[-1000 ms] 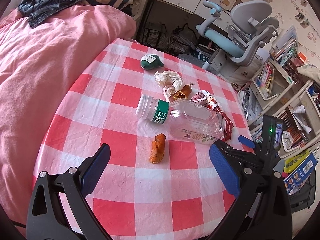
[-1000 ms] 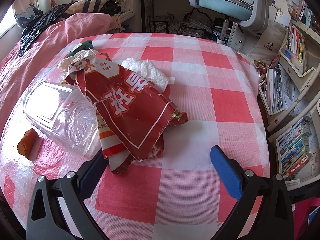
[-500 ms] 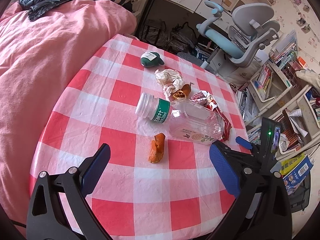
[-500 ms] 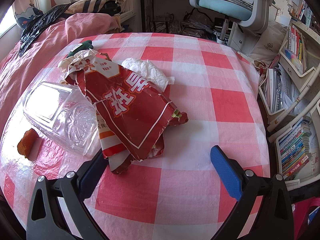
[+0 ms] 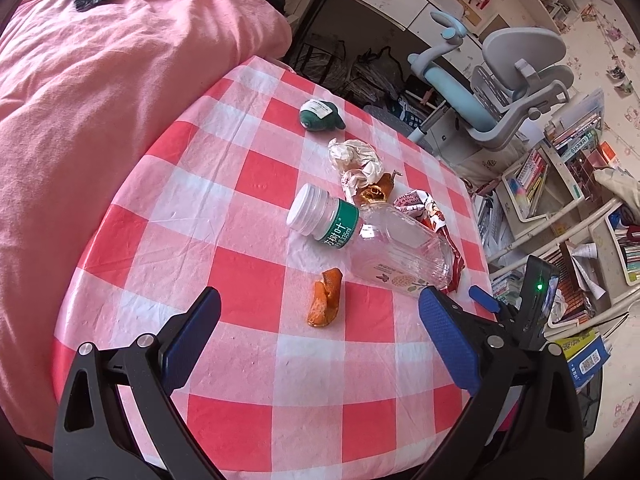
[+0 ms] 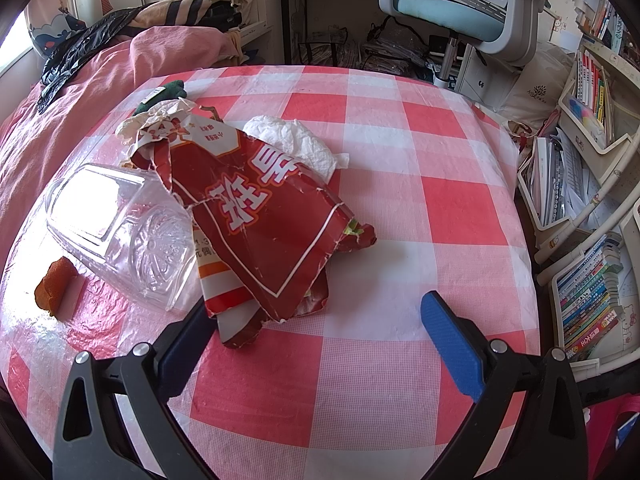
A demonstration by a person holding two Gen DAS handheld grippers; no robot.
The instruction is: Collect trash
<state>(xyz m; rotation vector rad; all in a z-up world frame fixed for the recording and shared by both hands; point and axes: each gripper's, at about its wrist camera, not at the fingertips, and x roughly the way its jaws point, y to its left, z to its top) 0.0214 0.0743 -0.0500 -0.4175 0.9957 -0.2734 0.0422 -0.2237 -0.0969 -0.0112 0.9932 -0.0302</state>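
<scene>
On the counter (image 5: 256, 184): checked cloth, trash clustered mid-surface.
Bottle (image 5: 372, 240): clear plastic, lying on its side, white cap toward the bed (image 5: 100, 80).
Orange peel (image 5: 326, 298): just beside the bottle.
Red wrapper (image 6: 264, 216): torn, draped against the bottle base.
Left hand-held gripper (image 5: 320, 344): jaws spread wide, holding nothing, above the peel.
Right hand-held gripper (image 6: 316, 344): jaws wide apart, empty, left finger at the wrapper's edge.

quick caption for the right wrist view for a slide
Open right claw hovers at a torn red snack wrapper beside a clear plastic bottle on the red-checked tablecloth.
</scene>
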